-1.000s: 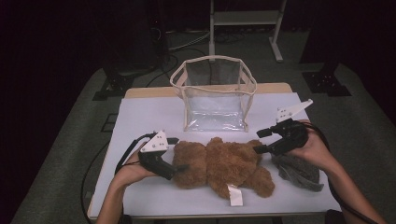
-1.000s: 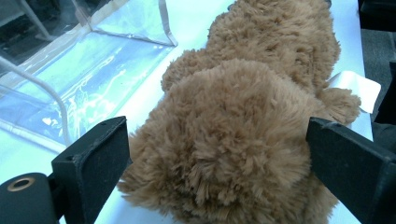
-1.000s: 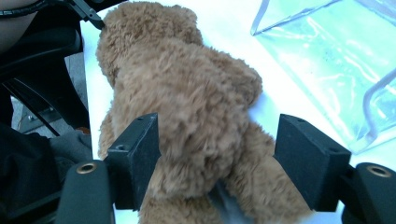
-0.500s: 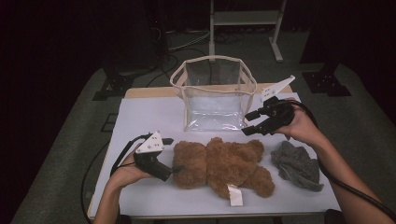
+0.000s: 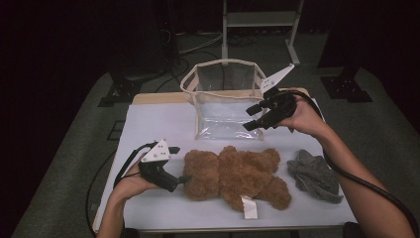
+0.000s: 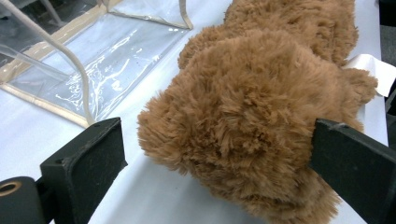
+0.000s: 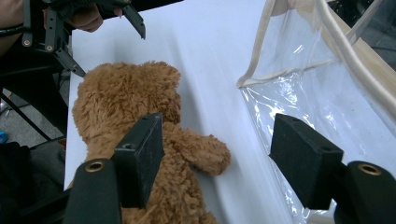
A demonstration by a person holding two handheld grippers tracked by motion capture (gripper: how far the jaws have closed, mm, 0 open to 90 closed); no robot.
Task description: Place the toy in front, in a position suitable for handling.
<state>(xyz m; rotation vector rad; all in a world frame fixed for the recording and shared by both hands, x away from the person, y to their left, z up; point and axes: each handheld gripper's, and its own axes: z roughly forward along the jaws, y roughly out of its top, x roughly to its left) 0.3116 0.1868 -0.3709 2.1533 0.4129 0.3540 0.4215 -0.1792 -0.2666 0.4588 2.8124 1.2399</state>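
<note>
On the white table (image 5: 148, 129) I have the bear (image 5: 233, 173) lying flat along the near edge, head toward my left gripper (image 5: 184, 179) and just in front of the clear bag (image 5: 225, 101), with a grey cloth (image 5: 313, 172) beside its feet. In the left gripper view the jaws have just been opening and now stand wide on either side of the bear's head (image 6: 243, 116); one pad seems to brush the fur, the other stands off it, so I judge nothing is gripped yet. My right gripper (image 5: 250, 119) hangs empty above the table by the bag's right front corner, jaws apart. In its own view the bag's wall (image 7: 322, 88) lies past the far pad, while the bear's arm (image 7: 201, 151) and the other gripper (image 7: 107, 35) lie farther off. The likely job is packing the bear into the bag, and several things could spoil it. If I close the left jaws on fur alone, the plush may slip out once lifted, since the pile is thick and the head rounder than the pads. The bag is thin and light, so a clumsy nudge at the rim could fold its mouth shut or tip it backward. The bear looks nearly as long as the bag is wide, so it may snag on the trim going in. The sewn tag (image 5: 249, 207) could also drag on the table.
</note>
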